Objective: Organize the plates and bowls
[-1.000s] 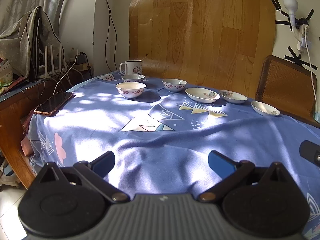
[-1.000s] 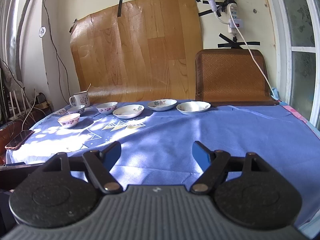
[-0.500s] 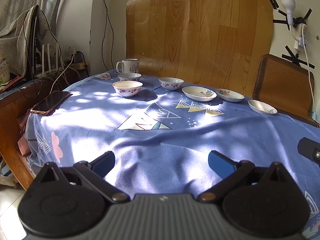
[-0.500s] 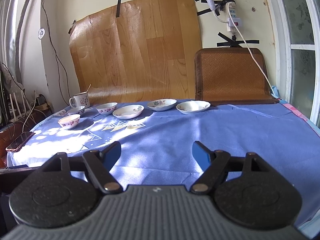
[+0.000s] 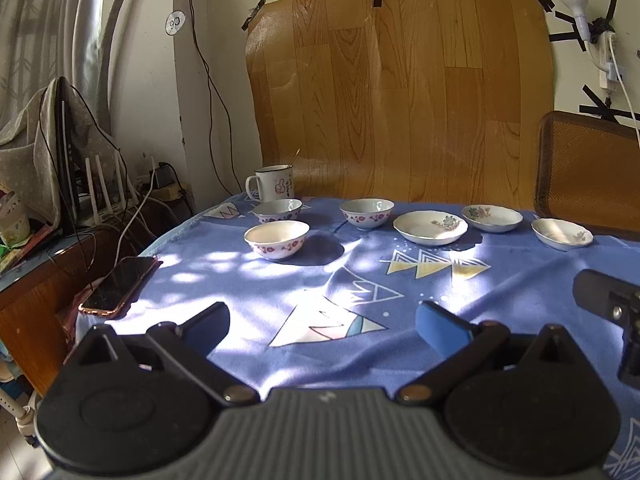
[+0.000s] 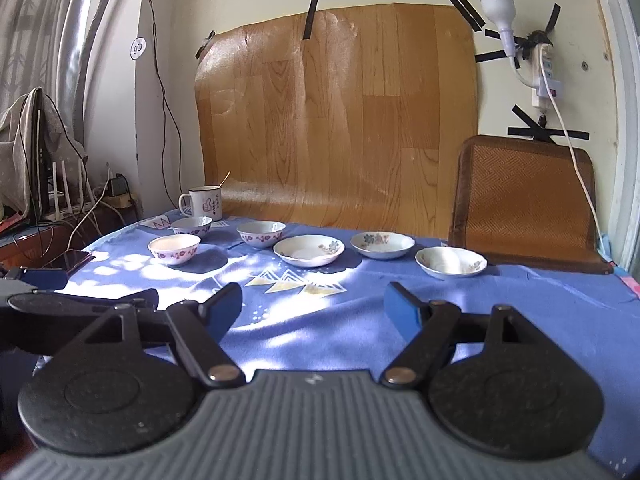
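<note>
A blue patterned cloth covers the bench. A white mug with a spoon in it stands at the far edge, before a wood-grain sheet taped to the wall. A phone lies at the left edge. A woven chair back stands on the right, below a bulb.

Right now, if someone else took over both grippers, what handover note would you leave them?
Left gripper: open, empty, above the blue patterned tablecloth.
Right gripper: open, empty.
Three white rice bowls with red flower bands sit left; three shallow white floral plates sit right, all apart.
Done: nothing stacked.
Left: stack bowls, stack plates.
</note>
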`<state>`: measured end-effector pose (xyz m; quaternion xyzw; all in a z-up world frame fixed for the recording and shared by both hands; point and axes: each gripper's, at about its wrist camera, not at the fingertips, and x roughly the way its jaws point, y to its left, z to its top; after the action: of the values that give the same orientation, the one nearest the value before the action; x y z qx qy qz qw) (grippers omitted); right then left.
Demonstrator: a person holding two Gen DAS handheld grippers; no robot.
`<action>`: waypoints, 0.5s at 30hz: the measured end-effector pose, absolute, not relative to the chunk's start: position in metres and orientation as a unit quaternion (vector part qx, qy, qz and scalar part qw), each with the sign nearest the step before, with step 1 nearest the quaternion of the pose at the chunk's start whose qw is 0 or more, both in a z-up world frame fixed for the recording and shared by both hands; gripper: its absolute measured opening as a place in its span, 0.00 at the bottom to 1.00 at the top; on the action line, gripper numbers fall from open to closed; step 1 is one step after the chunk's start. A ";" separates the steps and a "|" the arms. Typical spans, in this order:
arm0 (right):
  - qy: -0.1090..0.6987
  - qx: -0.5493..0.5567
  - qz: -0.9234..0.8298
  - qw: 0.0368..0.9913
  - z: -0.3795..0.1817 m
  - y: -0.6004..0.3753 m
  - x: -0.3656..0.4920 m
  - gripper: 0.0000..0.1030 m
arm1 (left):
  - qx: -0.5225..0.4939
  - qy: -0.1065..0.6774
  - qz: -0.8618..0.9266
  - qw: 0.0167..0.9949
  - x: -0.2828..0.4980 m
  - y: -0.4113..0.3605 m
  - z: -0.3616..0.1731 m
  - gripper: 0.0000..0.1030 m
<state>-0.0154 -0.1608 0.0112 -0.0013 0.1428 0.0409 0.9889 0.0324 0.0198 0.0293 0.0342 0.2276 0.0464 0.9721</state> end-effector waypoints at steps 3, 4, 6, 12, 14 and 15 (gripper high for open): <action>0.148 0.004 0.036 0.988 0.014 -0.166 0.000 0.78 | 0.021 0.245 0.041 0.968 0.053 0.020 0.031 1.00; 0.149 0.007 0.035 0.988 0.015 -0.168 0.005 0.78 | 0.017 0.248 0.040 0.968 0.059 0.020 0.030 1.00; 0.150 0.010 0.035 0.988 0.016 -0.171 0.015 0.78 | 0.015 0.254 0.042 0.966 0.070 0.020 0.029 1.00; 0.154 0.021 0.039 0.987 0.017 -0.172 0.040 0.78 | 0.007 0.271 0.052 0.961 0.100 0.023 0.027 1.00; 0.160 0.024 0.042 0.986 0.017 -0.172 0.049 0.78 | 0.005 0.274 0.056 0.960 0.108 0.025 0.027 1.00; 0.163 0.026 0.043 0.985 0.017 -0.172 0.053 0.78 | 0.004 0.277 0.058 0.959 0.112 0.026 0.027 1.00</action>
<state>0.0533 -0.1717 0.0168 0.0257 0.1629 0.0433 0.9854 0.1121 0.0265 0.0267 0.0039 0.2768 0.0583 0.9592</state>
